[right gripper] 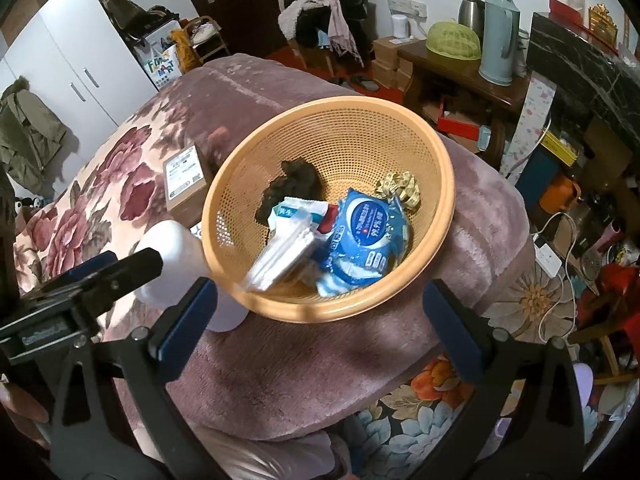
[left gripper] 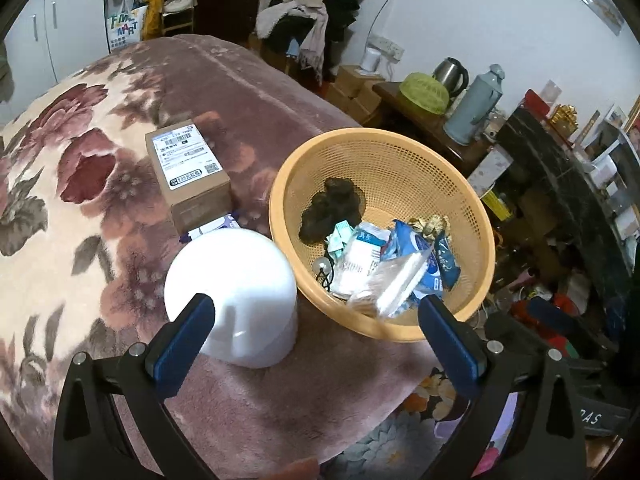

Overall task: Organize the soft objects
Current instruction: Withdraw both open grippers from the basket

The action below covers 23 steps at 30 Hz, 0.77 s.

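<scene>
An orange mesh basket sits on a plush floral blanket. It holds a dark fuzzy item, a blue wipes pack, a white tissue pack, a clear packet and a gold ribbon. A white round container stands left of the basket. My left gripper is open and empty, near the container and basket. My right gripper is open and empty in front of the basket.
A cardboard parcel lies on the blanket behind the container. My left gripper's body shows at the left of the right wrist view. A wooden table with a thermos and cluttered floor lie right.
</scene>
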{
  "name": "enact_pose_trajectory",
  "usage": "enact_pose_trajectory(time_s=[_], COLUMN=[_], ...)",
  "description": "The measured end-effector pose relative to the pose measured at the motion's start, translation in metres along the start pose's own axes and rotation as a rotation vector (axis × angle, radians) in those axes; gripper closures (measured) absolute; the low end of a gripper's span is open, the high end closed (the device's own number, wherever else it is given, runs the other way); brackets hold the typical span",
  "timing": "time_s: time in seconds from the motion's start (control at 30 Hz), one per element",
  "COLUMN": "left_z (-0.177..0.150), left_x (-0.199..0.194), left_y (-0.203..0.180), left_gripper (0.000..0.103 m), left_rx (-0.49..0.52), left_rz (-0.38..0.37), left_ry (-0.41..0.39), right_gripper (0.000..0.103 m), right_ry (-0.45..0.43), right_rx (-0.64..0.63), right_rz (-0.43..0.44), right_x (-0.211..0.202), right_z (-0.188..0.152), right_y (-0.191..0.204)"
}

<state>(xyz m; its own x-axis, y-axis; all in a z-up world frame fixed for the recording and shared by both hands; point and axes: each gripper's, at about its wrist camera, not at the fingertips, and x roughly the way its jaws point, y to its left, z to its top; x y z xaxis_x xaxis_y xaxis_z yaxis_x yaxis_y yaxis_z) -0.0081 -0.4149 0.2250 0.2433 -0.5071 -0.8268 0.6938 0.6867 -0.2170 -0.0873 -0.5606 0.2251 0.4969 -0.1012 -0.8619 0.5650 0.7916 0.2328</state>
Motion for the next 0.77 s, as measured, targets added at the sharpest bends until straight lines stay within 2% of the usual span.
enact_pose_trajectory(time_s=[0.2, 0.4, 0.77], left_z=[-0.008, -0.019, -0.042], left_x=[0.000, -0.007, -0.018], left_y=[0.007, 0.013, 0.058], left_gripper=[0.001, 0.002, 0.002], left_rx=[-0.025, -0.027, -0.085], left_rz=[-0.016, -0.005, 0.000], left_ry=[0.023, 0.007, 0.011], right_gripper=[0.000, 0.000, 0.000], right_ry=[-0.009, -0.010, 0.006], right_rx=[-0.019, -0.039, -0.111], right_rz=[-0.007, -0.012, 0.013], right_x=[-0.006, -0.008, -0.004], right_z=[-0.005, -0.010, -0.028], right_y=[0.008, 0.018, 0.062])
